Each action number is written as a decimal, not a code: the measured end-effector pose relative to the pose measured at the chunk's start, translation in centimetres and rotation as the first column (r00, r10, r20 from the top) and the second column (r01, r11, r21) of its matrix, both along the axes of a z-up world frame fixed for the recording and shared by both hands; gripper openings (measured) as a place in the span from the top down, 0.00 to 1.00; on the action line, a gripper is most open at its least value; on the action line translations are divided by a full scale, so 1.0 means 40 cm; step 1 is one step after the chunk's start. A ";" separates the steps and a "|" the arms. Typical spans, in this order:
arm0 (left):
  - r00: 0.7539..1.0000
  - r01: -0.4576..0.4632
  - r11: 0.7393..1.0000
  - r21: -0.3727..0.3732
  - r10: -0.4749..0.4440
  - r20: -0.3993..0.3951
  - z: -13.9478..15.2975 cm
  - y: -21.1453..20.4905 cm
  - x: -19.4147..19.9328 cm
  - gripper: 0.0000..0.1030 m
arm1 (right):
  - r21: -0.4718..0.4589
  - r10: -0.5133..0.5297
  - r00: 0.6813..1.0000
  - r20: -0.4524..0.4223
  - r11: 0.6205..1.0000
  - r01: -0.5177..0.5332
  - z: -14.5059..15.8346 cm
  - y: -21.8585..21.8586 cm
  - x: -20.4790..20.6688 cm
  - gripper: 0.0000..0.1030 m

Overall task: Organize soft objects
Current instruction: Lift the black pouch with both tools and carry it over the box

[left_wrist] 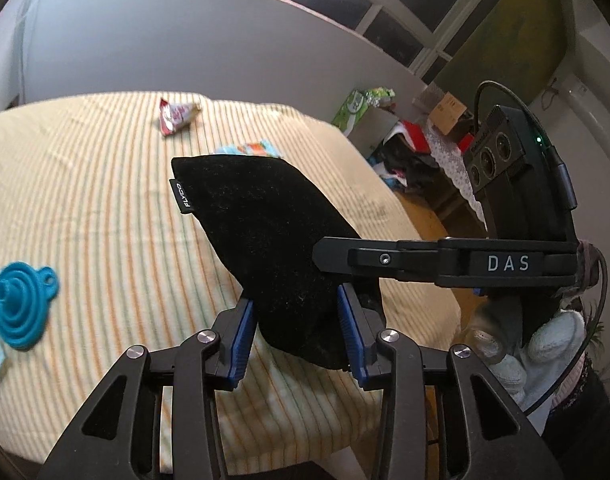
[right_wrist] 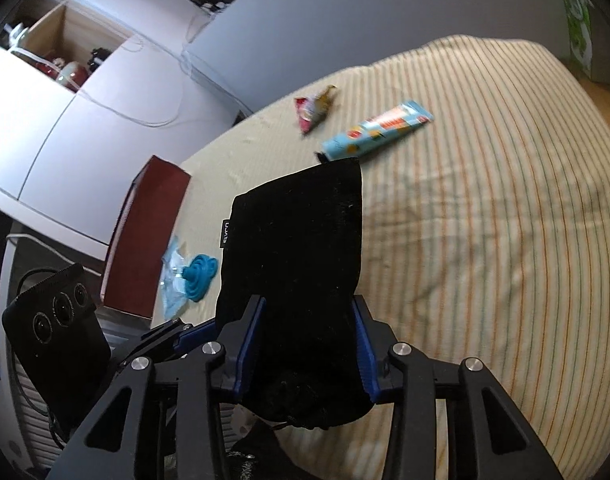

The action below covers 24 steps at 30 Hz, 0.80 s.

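Between both tongs' blue pads (left_wrist: 241, 340) sits the gripped black pouch (left_wrist: 265, 224).

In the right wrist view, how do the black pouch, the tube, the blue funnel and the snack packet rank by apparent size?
1. Black pouch, nearest the camera
2. Tube
3. Blue funnel and snack packet: look alike, unranked

Left wrist view: aimed steeply down along the fingers, close over the striped bed (left_wrist: 105, 208).
Right wrist view: likewise angled down, close.
Shared: black pouch (left_wrist: 273, 240), blue funnel (right_wrist: 201, 276), bed.
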State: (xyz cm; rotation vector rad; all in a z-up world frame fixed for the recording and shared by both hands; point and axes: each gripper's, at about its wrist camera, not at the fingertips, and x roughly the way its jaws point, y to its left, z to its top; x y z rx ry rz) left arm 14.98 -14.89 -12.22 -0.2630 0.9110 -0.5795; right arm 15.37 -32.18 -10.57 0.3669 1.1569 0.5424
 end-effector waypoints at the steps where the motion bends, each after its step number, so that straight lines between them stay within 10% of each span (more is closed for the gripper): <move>1: 1.000 -0.006 1.000 -0.003 0.006 0.006 0.005 0.006 -0.003 0.64 | -0.007 0.008 1.000 0.013 1.000 -0.007 0.009 0.009 -0.003 0.63; 24: 0.960 -0.217 0.975 0.044 0.205 0.191 0.146 0.277 -0.090 0.64 | -0.027 0.217 0.965 0.146 0.976 -0.216 0.170 0.335 0.001 0.63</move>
